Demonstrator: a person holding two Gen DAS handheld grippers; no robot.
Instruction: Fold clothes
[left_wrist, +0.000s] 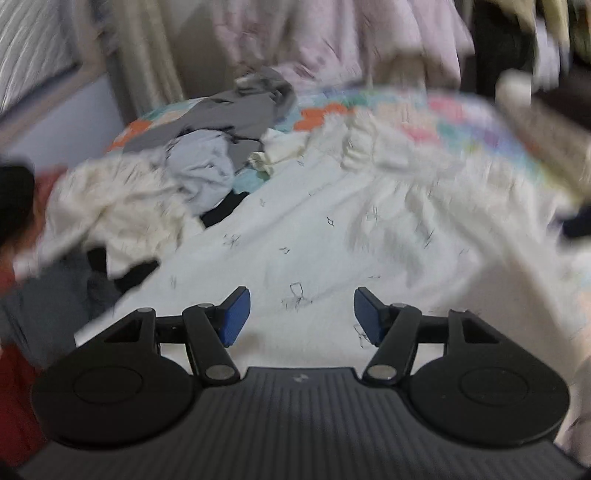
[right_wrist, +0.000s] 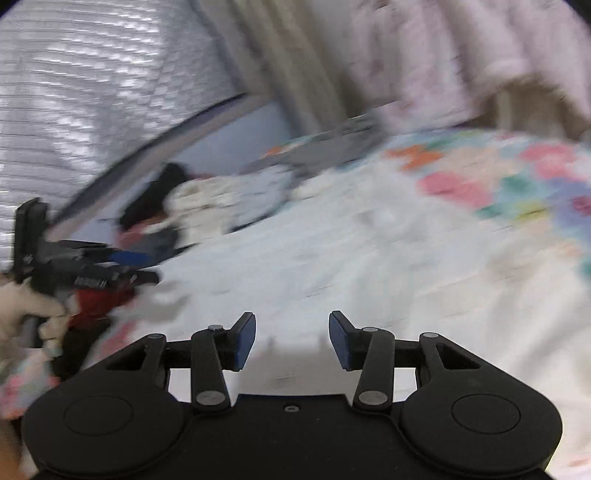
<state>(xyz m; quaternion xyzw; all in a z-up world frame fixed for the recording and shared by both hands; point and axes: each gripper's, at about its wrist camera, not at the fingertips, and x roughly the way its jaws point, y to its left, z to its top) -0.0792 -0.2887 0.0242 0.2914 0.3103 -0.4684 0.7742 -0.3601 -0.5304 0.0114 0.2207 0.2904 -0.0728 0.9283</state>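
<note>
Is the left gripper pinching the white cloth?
Apart. In the left wrist view the left gripper has its jaws spread open, and the white cloth lies flat in the gap behind them, with nothing caught between the blue pads.

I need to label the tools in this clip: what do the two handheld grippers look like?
Both the left gripper and the right gripper are matte black, with round discs at each side, silver-riveted link arms and blue ribbed pads. The left body is ribbed.

Motion-smeared clothes pile (right_wrist: 207, 206), left gripper (right_wrist: 122, 266) streaked at frame edge, floral bedspread (right_wrist: 517, 184) pattern unreadable
</note>
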